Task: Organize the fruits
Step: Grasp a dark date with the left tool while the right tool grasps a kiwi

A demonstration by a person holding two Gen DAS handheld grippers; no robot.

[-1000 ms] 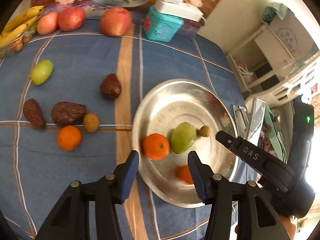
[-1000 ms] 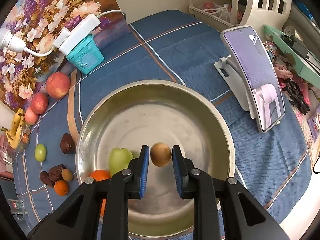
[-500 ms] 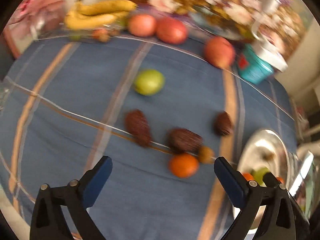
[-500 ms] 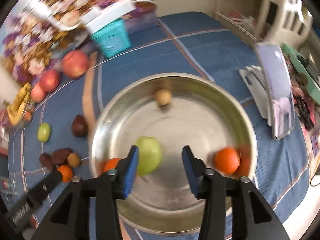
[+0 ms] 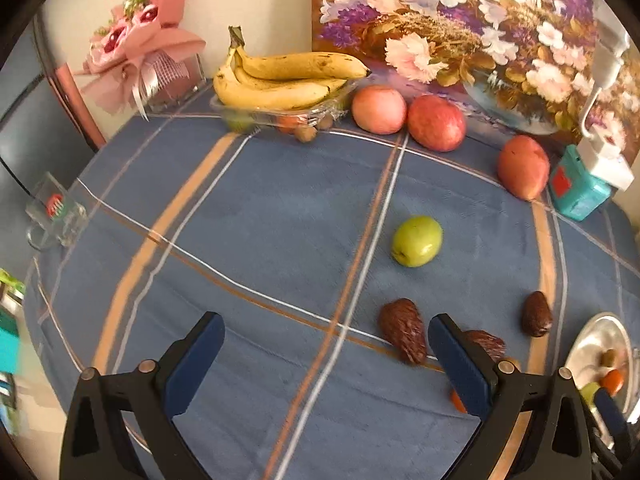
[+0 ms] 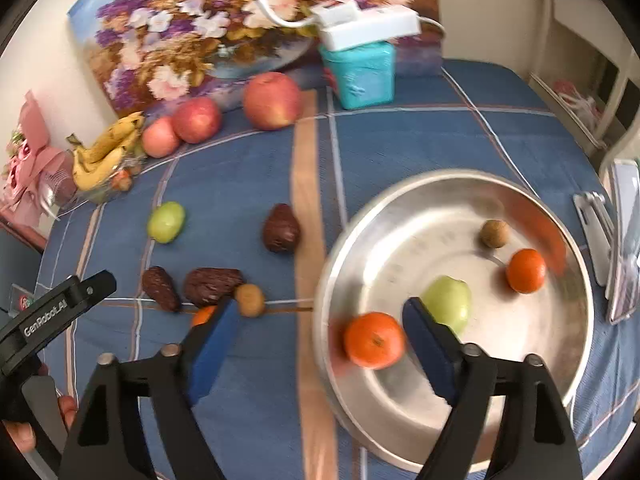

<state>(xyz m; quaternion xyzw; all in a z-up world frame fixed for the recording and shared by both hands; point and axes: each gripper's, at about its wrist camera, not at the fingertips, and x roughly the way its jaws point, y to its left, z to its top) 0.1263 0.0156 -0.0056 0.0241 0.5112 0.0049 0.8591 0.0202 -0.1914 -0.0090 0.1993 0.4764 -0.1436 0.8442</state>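
Note:
My left gripper [image 5: 326, 340] stands wide open over the blue cloth with nothing between its fingers. Beyond it lie a green fruit [image 5: 417, 241] and brown dates [image 5: 402, 336]; an orange [image 5: 456, 400] peeks from behind its right finger. My right gripper [image 6: 320, 312] hovers over the left rim of the metal bowl [image 6: 460, 178], its jaws opening and pressing on nothing. The bowl holds two oranges [image 6: 374, 344], a green fruit [image 6: 448, 304] and a small brown fruit [image 6: 494, 233]. On the cloth left of the bowl lie a green fruit [image 6: 166, 222], dates [image 6: 280, 229], a small brown fruit [image 6: 250, 300] and an orange [image 6: 204, 314].
Bananas [image 5: 280, 76] in a clear tray and three red apples [image 5: 436, 122] line the back edge under a flower painting. A teal box [image 5: 578, 192] stands at the back right. A glass mug [image 5: 56, 220] sits at the left edge, a phone on a stand [image 6: 624, 240] right of the bowl.
The right gripper let go of the small brown fruit into the bowl, opened and swung left. The left gripper opened wide and swung left from the bowl to over the cloth.

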